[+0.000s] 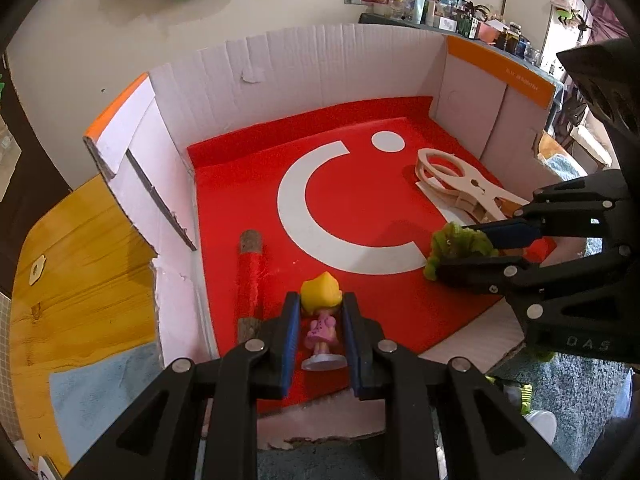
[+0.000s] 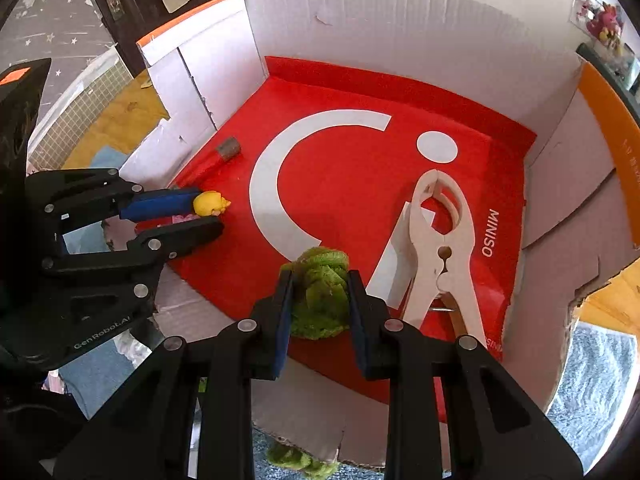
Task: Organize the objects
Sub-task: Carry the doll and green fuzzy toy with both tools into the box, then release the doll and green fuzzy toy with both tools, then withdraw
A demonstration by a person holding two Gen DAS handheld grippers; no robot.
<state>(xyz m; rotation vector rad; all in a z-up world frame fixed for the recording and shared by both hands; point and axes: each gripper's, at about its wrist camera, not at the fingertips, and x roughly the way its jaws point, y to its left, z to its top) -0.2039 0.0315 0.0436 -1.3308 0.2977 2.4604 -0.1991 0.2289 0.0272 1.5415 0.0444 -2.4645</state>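
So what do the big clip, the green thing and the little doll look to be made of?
Big clip: pale unpainted wood, seemingly; matte, layered cut edges.
Green thing, held in the right claw: soft fuzzy fabric, maybe chenille; bunched, tufted.
Little doll, in the left claw: likely moulded plastic; smooth, slightly glossy yellow hair.

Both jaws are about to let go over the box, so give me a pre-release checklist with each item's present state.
1. Left gripper holds the blonde doll between its pads: ok.
2. Right gripper is clamped on the green fuzzy bundle: ok.
3. Both loads are over the red liner inside the cardboard box: ok.
4. Doll clear of the red cylinder to its left: ok, apart.
5. Bundle clear of the big white clip: ok, clip lies to one side.
6. Doll or bundle already resting on the liner: cannot tell.
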